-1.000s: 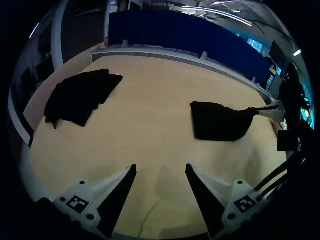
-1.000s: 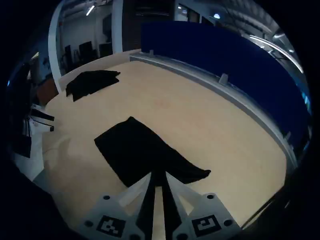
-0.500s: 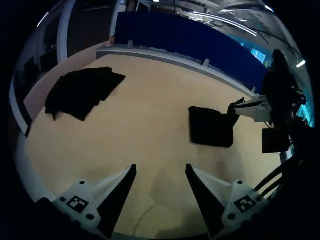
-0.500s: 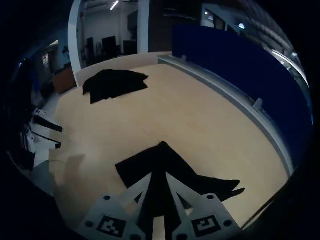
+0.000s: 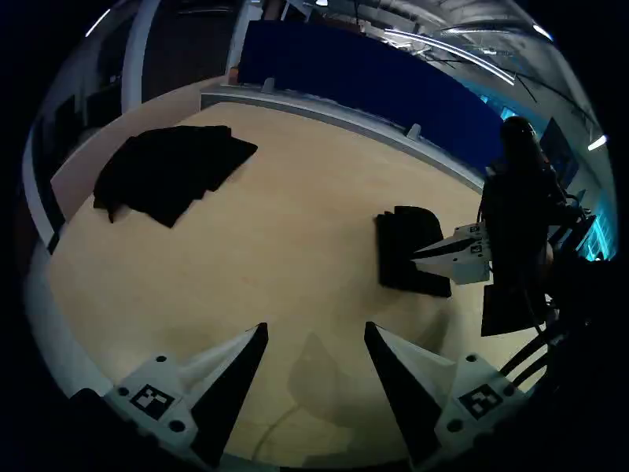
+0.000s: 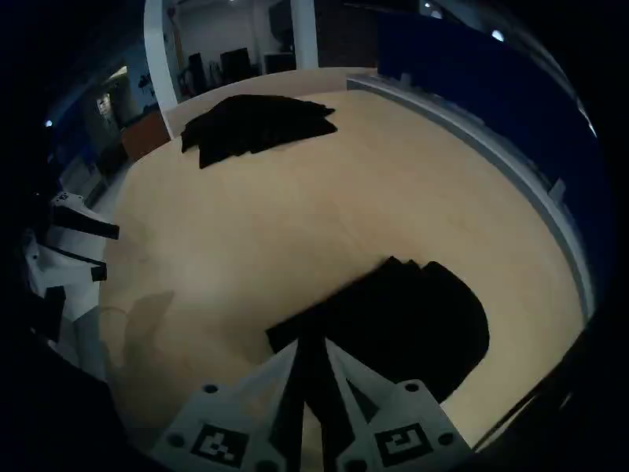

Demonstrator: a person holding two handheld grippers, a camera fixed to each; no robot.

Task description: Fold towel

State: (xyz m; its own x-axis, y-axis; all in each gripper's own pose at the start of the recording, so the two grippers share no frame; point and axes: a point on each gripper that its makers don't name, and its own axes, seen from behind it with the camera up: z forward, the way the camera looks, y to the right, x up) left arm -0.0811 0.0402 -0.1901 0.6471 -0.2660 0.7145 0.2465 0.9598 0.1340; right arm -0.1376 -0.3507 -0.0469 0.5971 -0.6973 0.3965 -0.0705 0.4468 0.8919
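A black towel (image 5: 402, 244) lies folded into a thick, short bundle on the right part of the light wooden table (image 5: 299, 197). My right gripper (image 5: 417, 255) reaches over its near edge from the right, held by a person (image 5: 519, 204) in dark clothes. In the right gripper view the towel (image 6: 417, 322) bulges just ahead, and my right gripper (image 6: 311, 346) is shut on the towel's edge, dark cloth between its fingers. My left gripper (image 5: 314, 334) stands open over bare table, well short of the towel. It also appears at the left edge as the left gripper (image 6: 79, 240).
A loose pile of black cloths (image 5: 169, 169) lies at the table's far left corner, the same pile (image 6: 251, 126) at the back in the right gripper view. A blue partition (image 5: 369, 71) runs along the table's far edge.
My right gripper carried the towel's stretched end over onto the rest, so the long strip became a short folded bundle. The left gripper stayed open and nearly still.
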